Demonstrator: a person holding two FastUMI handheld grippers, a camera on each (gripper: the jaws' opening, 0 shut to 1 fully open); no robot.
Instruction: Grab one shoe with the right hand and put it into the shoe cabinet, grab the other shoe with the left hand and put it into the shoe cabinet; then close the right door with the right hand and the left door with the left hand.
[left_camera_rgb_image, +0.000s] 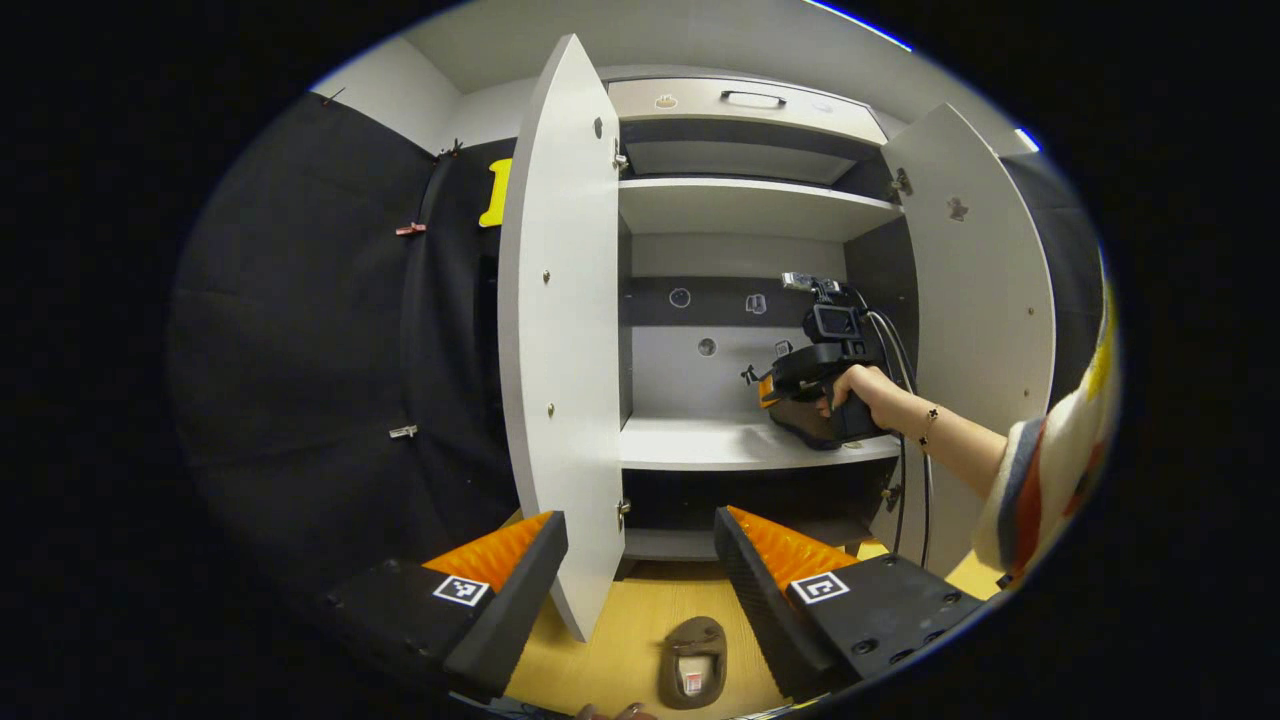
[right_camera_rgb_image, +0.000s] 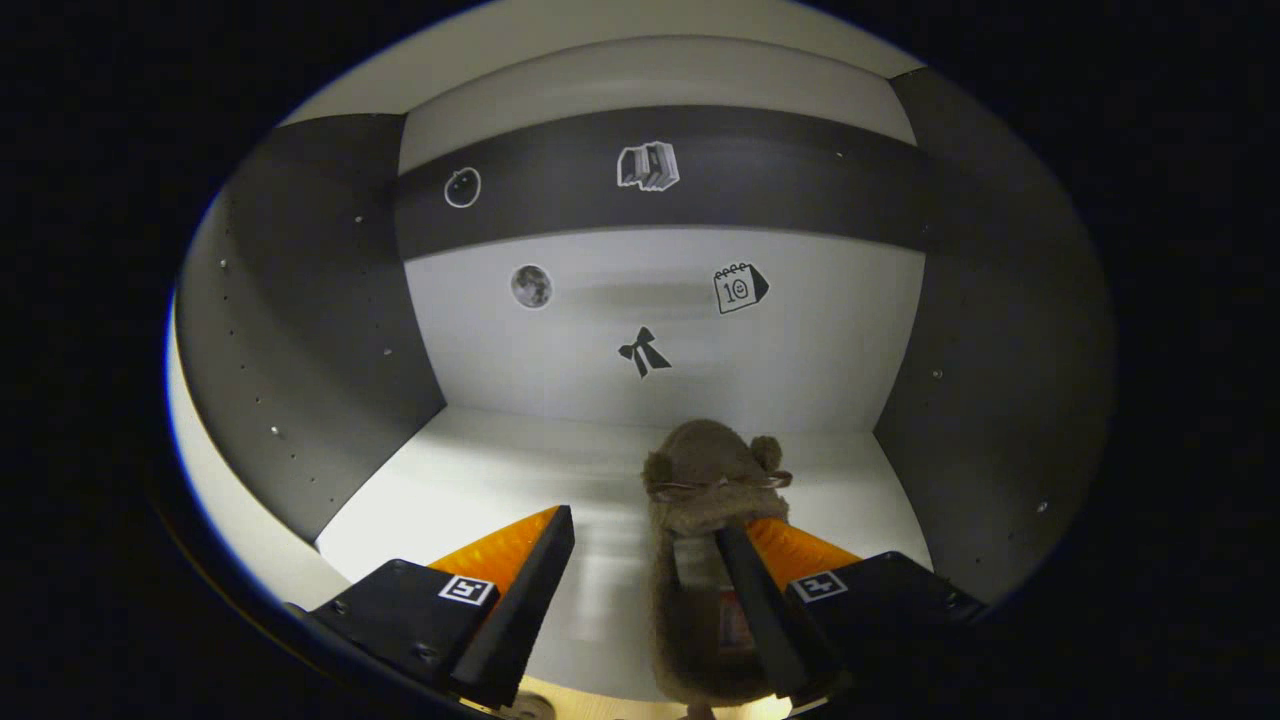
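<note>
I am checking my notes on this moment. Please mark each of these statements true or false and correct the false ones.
1. Both cabinet doors are open. True: left door, right door.
2. One shoe lies on the floor. True.
3. The right gripper is shut on a shoe. False: open; the shoe on the shelf lies by one finger.
4. The left gripper holds a shoe. False: open, empty.
5. The shelf is bare. False.
</note>
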